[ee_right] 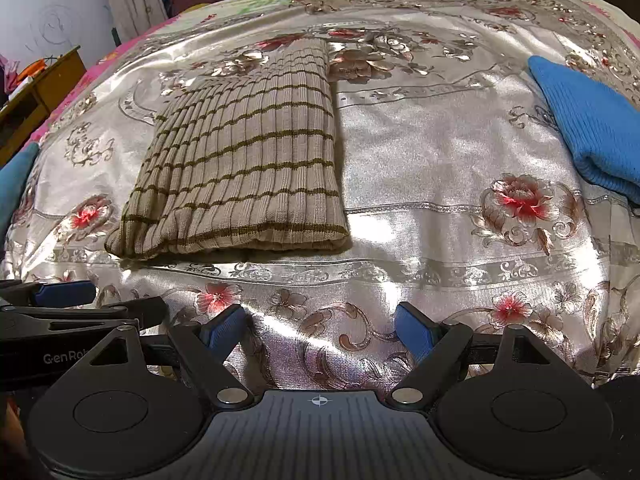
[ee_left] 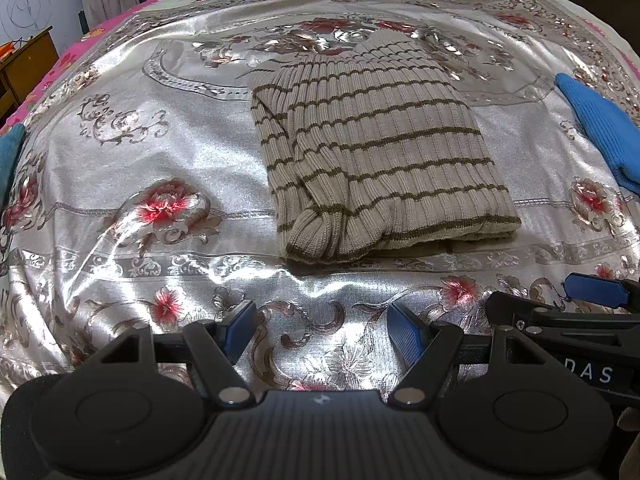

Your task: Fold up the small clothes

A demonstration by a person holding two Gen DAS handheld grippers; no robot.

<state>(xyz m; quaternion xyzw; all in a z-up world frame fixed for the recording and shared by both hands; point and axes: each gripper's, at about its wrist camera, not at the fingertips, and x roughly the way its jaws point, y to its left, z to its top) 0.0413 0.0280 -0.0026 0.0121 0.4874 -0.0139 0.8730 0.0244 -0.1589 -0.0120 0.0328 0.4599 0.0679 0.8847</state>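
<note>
A beige ribbed sweater with thin brown stripes (ee_left: 372, 152) lies folded into a rectangle on the shiny floral bedspread (ee_left: 160, 152). It also shows in the right wrist view (ee_right: 248, 160). My left gripper (ee_left: 322, 330) is open and empty, low over the bedspread just in front of the sweater's near edge. My right gripper (ee_right: 320, 330) is open and empty, beside the left one, in front of and to the right of the sweater. Each gripper shows at the edge of the other's view.
A folded blue knit garment (ee_right: 592, 128) lies at the right of the bed, also in the left wrist view (ee_left: 600, 128). A teal cloth (ee_right: 16, 184) sits at the left edge. A wooden desk (ee_left: 24, 64) stands left of the bed. Clutter lies beyond the far edge.
</note>
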